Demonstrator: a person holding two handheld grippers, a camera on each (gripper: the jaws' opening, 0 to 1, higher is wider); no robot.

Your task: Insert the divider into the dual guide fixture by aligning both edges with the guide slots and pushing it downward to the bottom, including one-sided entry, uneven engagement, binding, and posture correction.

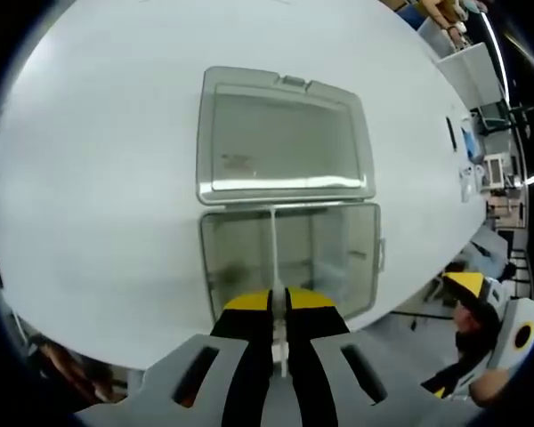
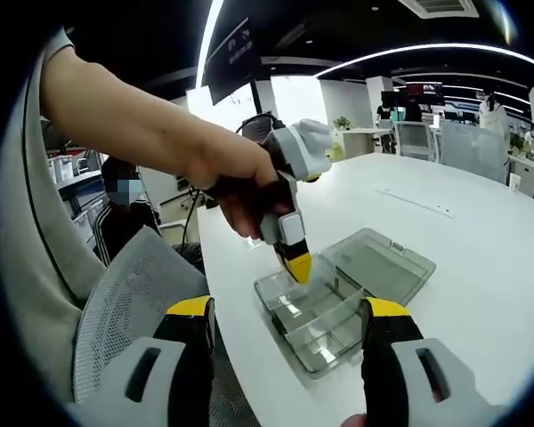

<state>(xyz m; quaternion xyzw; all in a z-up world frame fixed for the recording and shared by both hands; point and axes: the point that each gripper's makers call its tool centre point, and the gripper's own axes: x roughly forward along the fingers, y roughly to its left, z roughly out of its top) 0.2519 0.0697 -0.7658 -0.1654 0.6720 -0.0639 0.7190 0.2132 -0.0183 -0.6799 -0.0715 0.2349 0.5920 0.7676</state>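
A clear plastic box (image 1: 289, 253) lies on the white table (image 1: 98, 178) with its hinged lid (image 1: 283, 142) swung flat open behind it. My left gripper (image 1: 279, 307) is shut on a thin translucent divider (image 1: 274, 258), held edge-on over the box's middle. In the right gripper view the left gripper (image 2: 300, 267) points down into the box (image 2: 316, 316), a hand around it, and the lid (image 2: 380, 260) lies to the right. My right gripper (image 2: 289, 311) is open, hanging in front of the box with nothing between its jaws.
A mesh-backed chair (image 2: 129, 294) stands beside the table's near edge. A person in a yellow-and-black cap (image 1: 467, 298) sits past the table's right edge. A thin strip (image 2: 418, 203) lies further along the table. Desks and chairs fill the room behind.
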